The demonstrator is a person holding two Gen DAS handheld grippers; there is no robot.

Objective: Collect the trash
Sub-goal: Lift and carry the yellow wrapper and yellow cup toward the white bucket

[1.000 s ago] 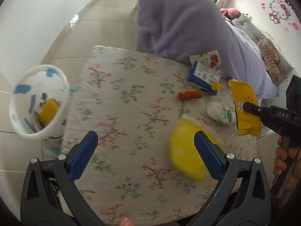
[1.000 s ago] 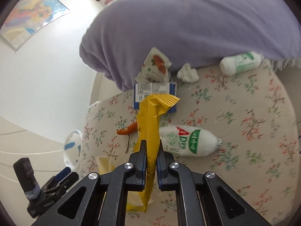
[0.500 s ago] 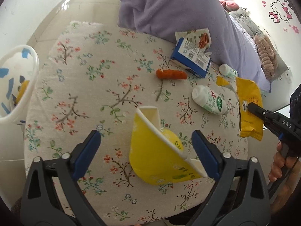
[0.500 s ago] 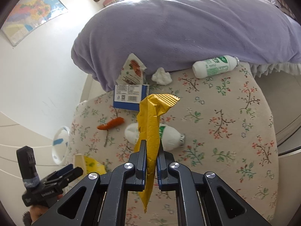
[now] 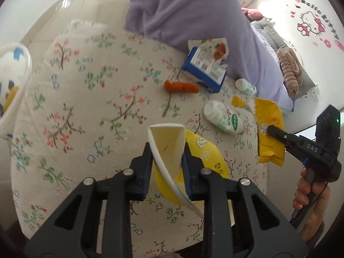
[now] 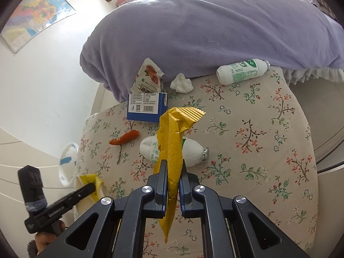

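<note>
Materials and finishes on a cloth-covered bench

A matt floral cloth (image 6: 258,129) is spread over the bench; a fleecy purple blanket (image 6: 204,32) looks soft and napped. The yellow wrapper (image 6: 172,150) is crinkled, shiny foil. The yellow cup (image 5: 169,148) appears to be smooth coated paper. Two white bottles (image 6: 240,71) are seen in glossy plastic; the blue box (image 6: 146,107) looks like printed card.

White bin (image 5: 15,86) — cut off left
</note>
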